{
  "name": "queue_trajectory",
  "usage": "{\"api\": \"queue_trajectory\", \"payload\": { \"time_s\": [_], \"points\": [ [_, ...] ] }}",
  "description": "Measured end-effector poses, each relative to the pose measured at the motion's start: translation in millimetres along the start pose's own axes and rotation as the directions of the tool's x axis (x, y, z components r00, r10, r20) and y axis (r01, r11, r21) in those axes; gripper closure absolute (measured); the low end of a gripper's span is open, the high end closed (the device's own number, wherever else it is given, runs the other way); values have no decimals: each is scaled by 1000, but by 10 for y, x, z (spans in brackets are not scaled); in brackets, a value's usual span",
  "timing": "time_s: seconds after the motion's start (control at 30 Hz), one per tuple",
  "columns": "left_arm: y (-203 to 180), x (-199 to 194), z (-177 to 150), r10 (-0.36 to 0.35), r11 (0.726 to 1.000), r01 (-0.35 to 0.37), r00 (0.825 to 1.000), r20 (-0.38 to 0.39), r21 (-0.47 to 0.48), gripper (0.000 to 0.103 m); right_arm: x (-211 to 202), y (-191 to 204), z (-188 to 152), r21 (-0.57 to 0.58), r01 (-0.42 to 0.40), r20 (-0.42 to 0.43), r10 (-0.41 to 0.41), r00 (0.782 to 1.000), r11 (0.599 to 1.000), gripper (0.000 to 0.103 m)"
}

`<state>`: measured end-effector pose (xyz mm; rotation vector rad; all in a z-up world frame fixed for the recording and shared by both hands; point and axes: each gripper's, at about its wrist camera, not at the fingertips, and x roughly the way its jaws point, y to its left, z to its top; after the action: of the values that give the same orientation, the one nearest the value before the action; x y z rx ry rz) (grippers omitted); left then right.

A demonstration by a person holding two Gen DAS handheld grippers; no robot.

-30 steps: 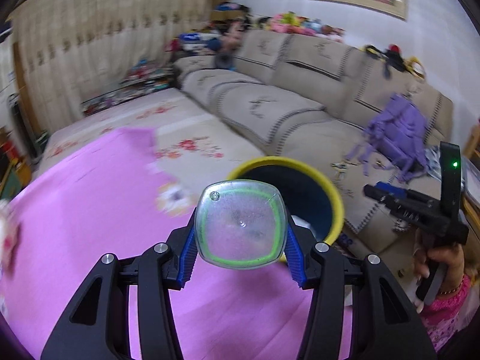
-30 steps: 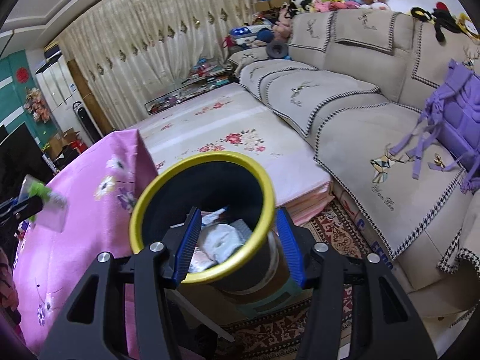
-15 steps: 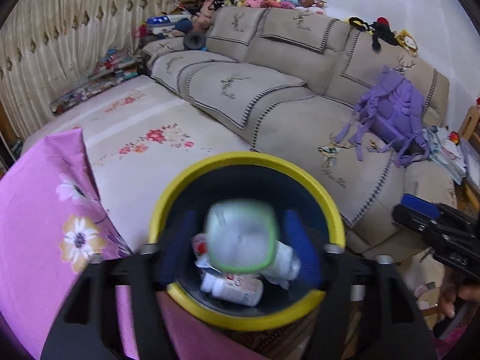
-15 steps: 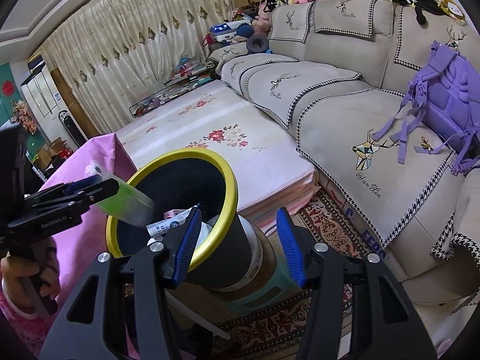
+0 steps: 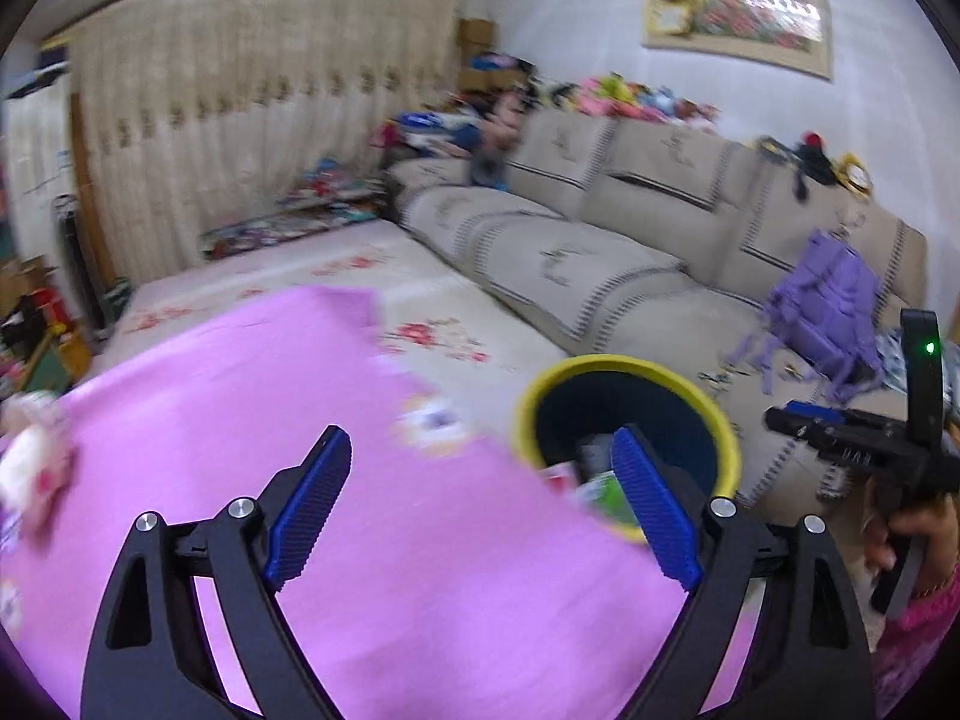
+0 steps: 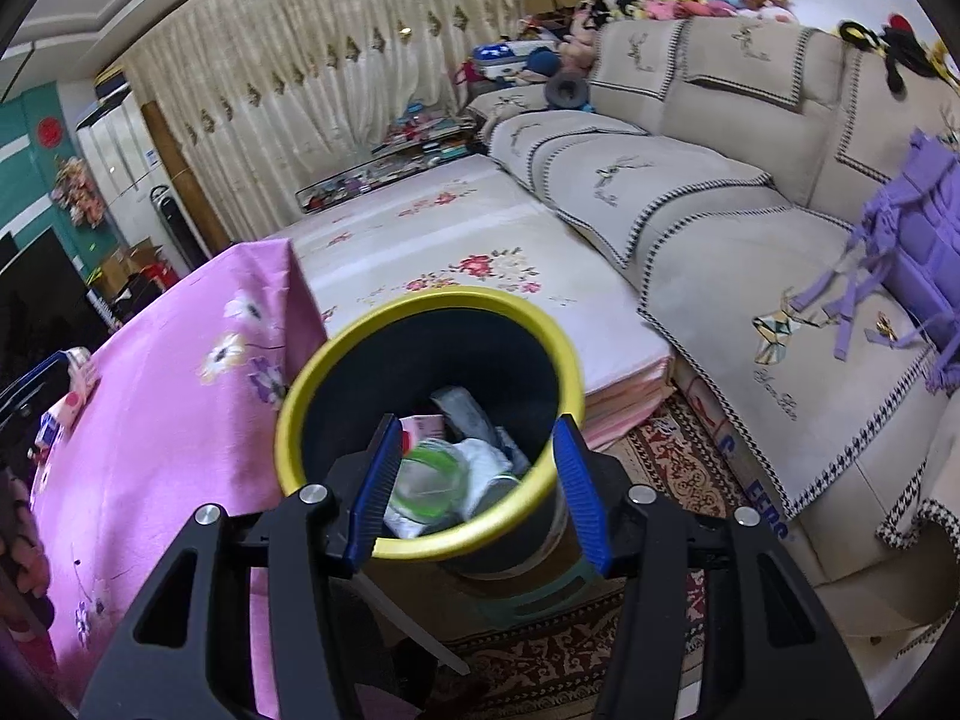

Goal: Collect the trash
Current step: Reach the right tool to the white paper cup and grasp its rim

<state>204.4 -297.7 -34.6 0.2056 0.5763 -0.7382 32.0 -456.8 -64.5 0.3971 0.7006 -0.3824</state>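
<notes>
The green-rimmed plastic cup has left the left gripper, whose fingers have just been opening and stand released, empty, back over the pink-clothed desk. The cup lies in the yellow-rimmed bin. The right gripper hovers half-open, grasping nothing. Next, a good pick would centre on the pink-and-white wrapper.
</notes>
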Motion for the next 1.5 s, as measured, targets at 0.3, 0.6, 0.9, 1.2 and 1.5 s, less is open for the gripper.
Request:
{"api": "queue_trajectory", "payload": {
  "time_s": [0.3,0.6,0.9,1.2,1.5],
  "points": [
    [1458,-1036,-758,359,928,-352,932,43,-120,12,79,883,79,-144,-72,-24,70,997,987,53],
    [2546,-1717,-1419,557,788,-530,830,-3,-313,11,243,2392,153,-339,-262,-78,251,965,904,53],
    [2872,-1864,-1749,565,755,-526,825,-19,-390,10,387,4138,-63,-504,-465,-181,438,881,728,53],
    [2809,-2004,-1714,655,680,-605,755,-28,-414,10,816,5283,-350,-619,-490,-258,431,865,613,53],
    [2827,-1953,-1687,639,681,-598,767,-54,-422,10,1207,5913,-486,-699,-391,-215,345,914,598,53]
  ]
}}
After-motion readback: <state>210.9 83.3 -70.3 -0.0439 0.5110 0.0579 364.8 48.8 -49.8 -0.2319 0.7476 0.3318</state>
